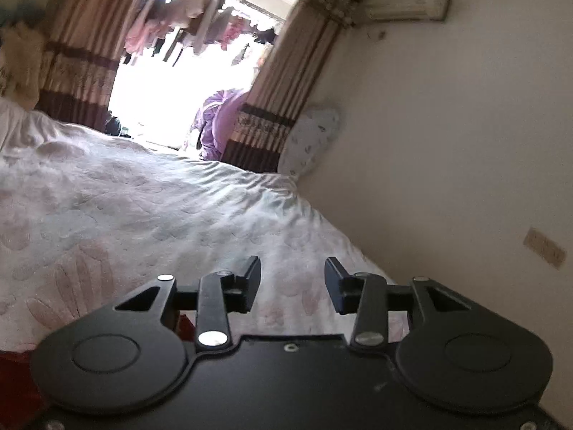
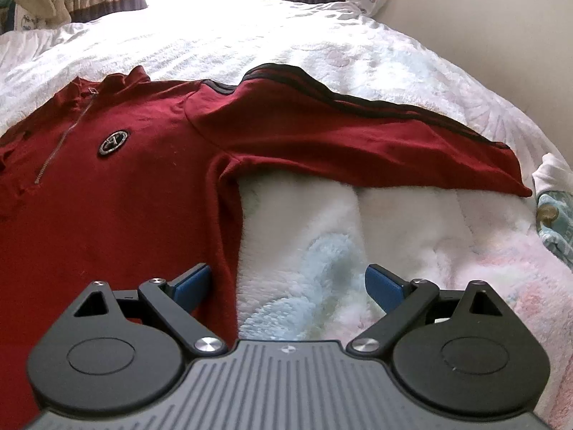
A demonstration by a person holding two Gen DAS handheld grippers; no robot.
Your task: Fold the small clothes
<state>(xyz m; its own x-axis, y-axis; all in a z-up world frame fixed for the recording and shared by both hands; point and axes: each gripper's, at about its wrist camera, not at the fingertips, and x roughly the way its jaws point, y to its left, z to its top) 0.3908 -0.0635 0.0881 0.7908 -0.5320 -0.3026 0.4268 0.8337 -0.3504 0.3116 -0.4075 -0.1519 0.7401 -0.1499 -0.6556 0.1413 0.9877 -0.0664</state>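
Observation:
A dark red zip-neck top (image 2: pixel 118 186) with a round chest badge lies flat on the bed, its sleeve (image 2: pixel 358 132) with black stripes stretched out to the right. My right gripper (image 2: pixel 286 279) is open just above the top's side edge, the left blue pad (image 2: pixel 191 285) over the red cloth and the right pad over the fluffy blanket. My left gripper (image 1: pixel 292 283) is open and tilted, held over the floral bedspread (image 1: pixel 143 208) with nothing between its fingers. A bit of the red top (image 1: pixel 14 380) shows at the lower left of the left wrist view.
A fluffy pastel blanket (image 2: pixel 358 236) covers the bed under the top. A pale wall (image 1: pixel 447 143) runs along the bed's right side, with a pillow (image 1: pixel 311 139) in the corner. Curtains (image 1: pixel 82 46) frame a bright window behind. Folded patterned cloth (image 2: pixel 555 215) lies at the right edge.

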